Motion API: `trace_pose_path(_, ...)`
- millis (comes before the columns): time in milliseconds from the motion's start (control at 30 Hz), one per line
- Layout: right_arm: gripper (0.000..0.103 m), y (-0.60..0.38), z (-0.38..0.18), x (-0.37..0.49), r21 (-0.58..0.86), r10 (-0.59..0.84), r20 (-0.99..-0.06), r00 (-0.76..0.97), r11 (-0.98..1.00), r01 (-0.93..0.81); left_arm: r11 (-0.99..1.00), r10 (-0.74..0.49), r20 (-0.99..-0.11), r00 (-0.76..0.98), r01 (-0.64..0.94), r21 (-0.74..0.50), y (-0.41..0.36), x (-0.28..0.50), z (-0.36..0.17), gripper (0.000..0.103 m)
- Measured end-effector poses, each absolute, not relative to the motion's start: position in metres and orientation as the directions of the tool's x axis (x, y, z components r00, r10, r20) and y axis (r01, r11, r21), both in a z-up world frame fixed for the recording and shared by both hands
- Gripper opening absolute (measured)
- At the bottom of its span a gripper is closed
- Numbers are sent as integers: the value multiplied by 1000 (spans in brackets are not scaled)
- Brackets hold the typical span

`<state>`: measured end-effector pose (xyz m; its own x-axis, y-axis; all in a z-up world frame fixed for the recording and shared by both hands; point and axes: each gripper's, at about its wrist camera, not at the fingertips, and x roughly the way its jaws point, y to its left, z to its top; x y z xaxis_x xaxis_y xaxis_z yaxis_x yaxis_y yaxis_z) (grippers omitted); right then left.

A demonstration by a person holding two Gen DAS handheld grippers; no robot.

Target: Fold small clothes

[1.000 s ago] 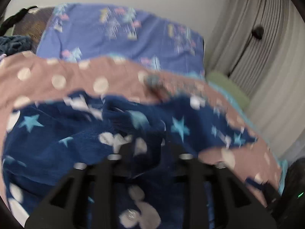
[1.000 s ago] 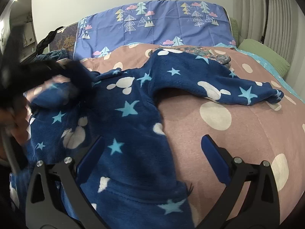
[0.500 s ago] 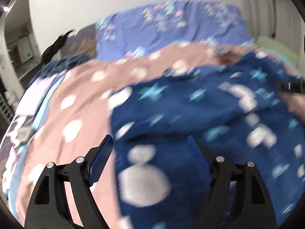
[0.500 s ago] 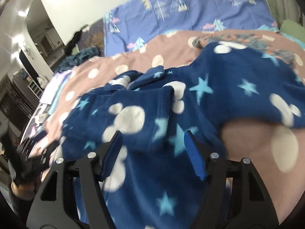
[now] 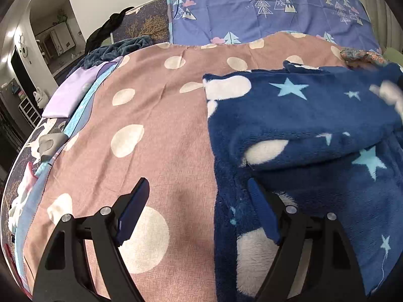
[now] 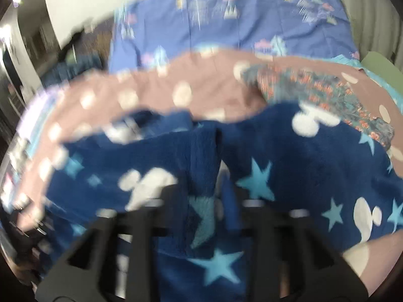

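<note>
A navy fleece garment (image 5: 302, 115) with light stars and white mouse heads lies partly folded on the pink dotted bedspread (image 5: 151, 100). My left gripper (image 5: 199, 183) is open and tilted down over the garment's left edge. Its right finger (image 5: 262, 214) is above the fleece and its left finger (image 5: 133, 209) above bare bedspread, gripping nothing. The right wrist view is blurred. There my right gripper (image 6: 204, 198) is closing on a raised fold of the garment (image 6: 289, 176), which fills the gap between the fingers.
A blue tree-print pillow cover (image 5: 252, 12) lines the head of the bed. A floral cloth (image 6: 314, 88) lies just beyond the garment. A lilac cloth (image 5: 68, 93), a dark teal blanket (image 5: 113, 50) and small items sit along the bed's left edge.
The left gripper opened wide, swung left and tipped down to the garment's left edge. The right gripper narrowed from wide open and moved left onto a fold of the garment.
</note>
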<state>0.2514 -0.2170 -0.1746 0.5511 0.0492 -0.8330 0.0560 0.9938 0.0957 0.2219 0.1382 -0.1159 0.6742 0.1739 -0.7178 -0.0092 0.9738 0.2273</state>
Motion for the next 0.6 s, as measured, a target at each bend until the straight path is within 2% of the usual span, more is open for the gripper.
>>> trace_pose_path(133,46,-232,-170,216,279,199,-754,626,960,31,977,164,-709,686,-14,212,140,214,-110,79)
trace_pose_path(233,46,-220,-169,194,319,274,-708,650,946,-52,989,111,-691,714,-12,146,132,197,-93,53)
trace_pose_path(267,46,-215,-173,194,313,289,-722,629,947,-76,996,57,-680,731,8,91,129,191,-83,41)
trace_pose_path(333,41,-204,-192,201,283,286,-775,564,954,-95,997,-78,-653,754,71,-37,118,182,-66,26)
trace_pose_path(367,33,-201,-208,206,255,251,-810,531,965,-66,992,-122,-641,758,95,-77,111,181,-60,23)
trace_pose_path(400,30,-201,-215,208,253,240,-816,525,966,-49,984,-179,-622,762,134,-118,98,182,-55,23)
trace_pose_path(500,30,-203,-211,204,285,245,-800,548,959,-14,966,-259,-617,743,213,-148,60,195,-61,23)
trace_pose_path(600,27,-223,-193,185,361,285,-756,589,933,12,966,-252,-687,681,223,-134,27,217,-96,23)
